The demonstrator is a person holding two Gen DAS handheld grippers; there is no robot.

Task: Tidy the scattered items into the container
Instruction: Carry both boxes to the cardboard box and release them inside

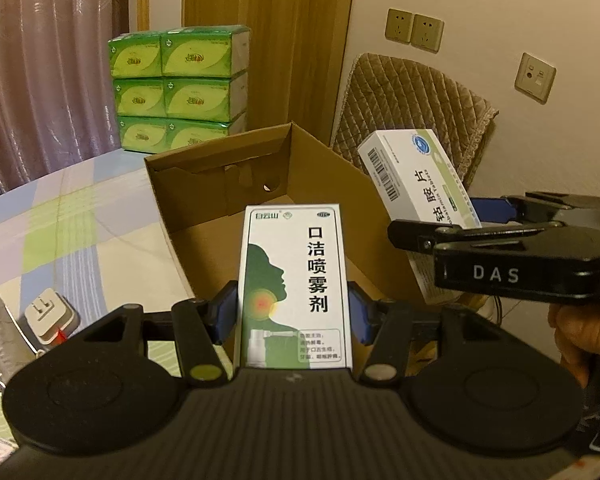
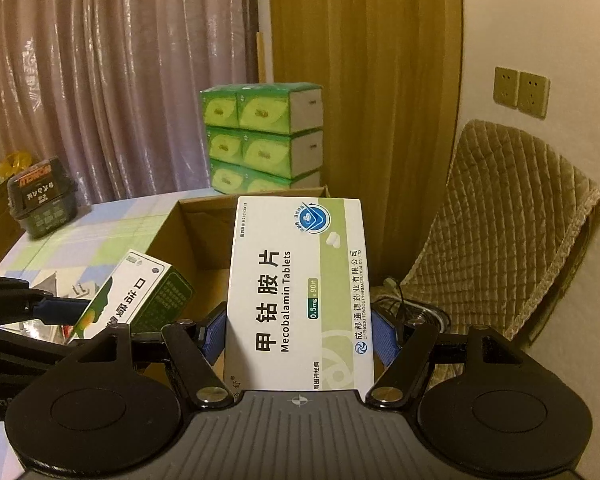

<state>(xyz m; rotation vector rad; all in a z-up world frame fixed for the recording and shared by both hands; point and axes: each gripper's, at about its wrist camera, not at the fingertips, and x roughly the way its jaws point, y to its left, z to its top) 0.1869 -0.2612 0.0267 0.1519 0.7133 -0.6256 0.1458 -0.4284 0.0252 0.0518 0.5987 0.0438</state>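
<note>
The left gripper (image 1: pixel 292 316) is closed on a tall white-and-green spray box (image 1: pixel 294 286). Both blue pads press the long sides of the box, which stands upright between the fingers, printed face toward the camera. The box is held above the near wall of an open cardboard box (image 1: pixel 204 216), the container for this task. The flaps of the container stand up and its brown floor is visible beyond the spray box.

The right gripper (image 2: pixel 300 338) is closed on a flat white tablet box (image 2: pixel 300 292) marked "Mecobalamin Tablets". The blue pads (image 2: pixel 384 340) bear on its two long edges. From the left wrist view, the tablet box (image 1: pixel 418 176) sits tilted above the right wall of the container, clamped in the right gripper (image 1: pixel 488 216), with the person's right hand (image 1: pixel 580 336) behind the grip.

The container rests on a table (image 1: pixel 72 216) covered with a checked cloth in pale green, blue and cream. Left of the container, a white wall plug (image 1: pixel 48 316) and a silver foil blister pack (image 1: pixel 0 340) lie on the cloth. A dark plastic tub (image 2: pixel 42 200) stands at the far left of the table. A stack of green tissue packs (image 2: pixel 260 136) stands behind the container. A chair with a quilted brown cover (image 2: pixel 508 216) stands at the right, beside the wall.
</note>
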